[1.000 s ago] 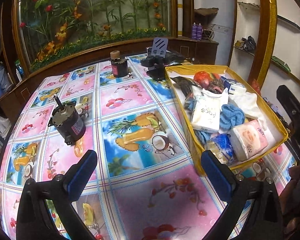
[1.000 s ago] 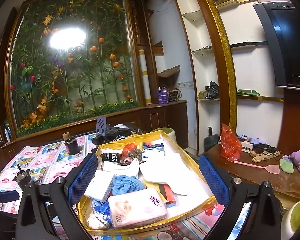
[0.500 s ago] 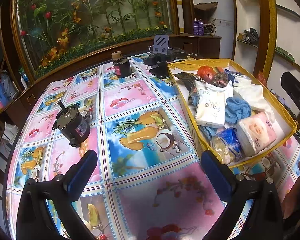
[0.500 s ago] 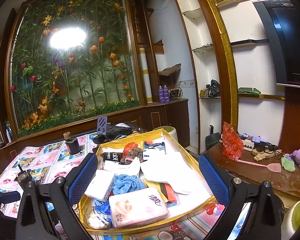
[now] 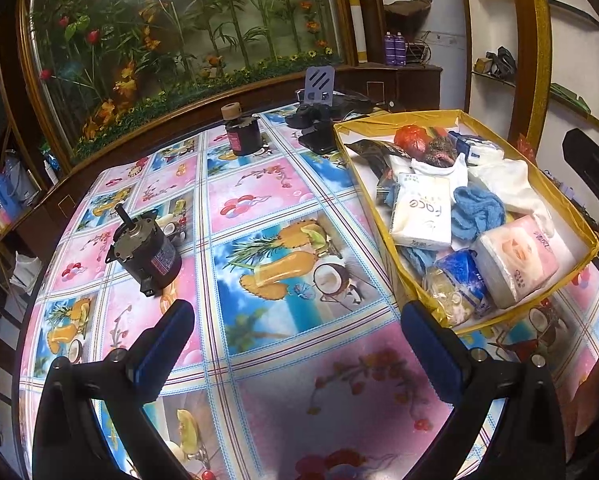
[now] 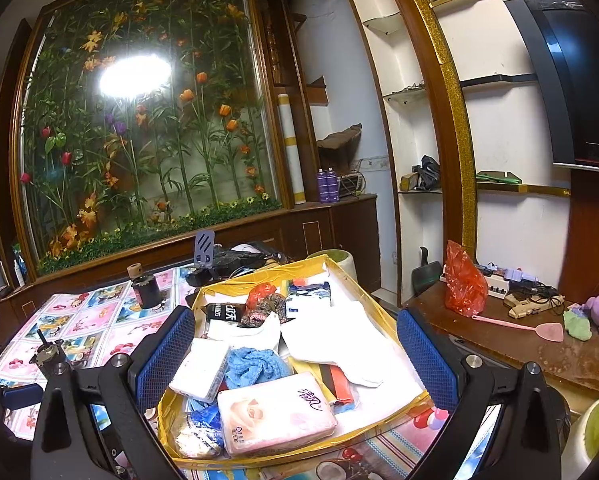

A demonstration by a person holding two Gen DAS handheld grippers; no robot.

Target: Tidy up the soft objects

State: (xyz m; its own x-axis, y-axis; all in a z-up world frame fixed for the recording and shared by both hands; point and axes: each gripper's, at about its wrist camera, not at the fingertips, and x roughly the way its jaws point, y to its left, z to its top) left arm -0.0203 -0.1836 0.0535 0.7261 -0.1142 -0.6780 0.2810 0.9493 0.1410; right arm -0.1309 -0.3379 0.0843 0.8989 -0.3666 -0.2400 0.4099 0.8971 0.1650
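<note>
Both grippers are wide and hold nothing. The left gripper (image 5: 297,354) hangs over the tablecloth (image 5: 259,184), with the box (image 5: 395,120) of soft things at 2 o'clock. The right gripper (image 6: 295,354) hangs above the box (image 6: 259,278).

Left wrist view low over the table (image 5: 283,208), right wrist view nearer the yellow box (image 6: 259,280), box shared.

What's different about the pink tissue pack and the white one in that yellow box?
The pink tissue pack carries a rose print and lies nearest the box's front edge; the white tissue pack is plain and sits farther back, left of the blue cloth. The pink looks bulkier. Both lie in the yellow box.
</note>
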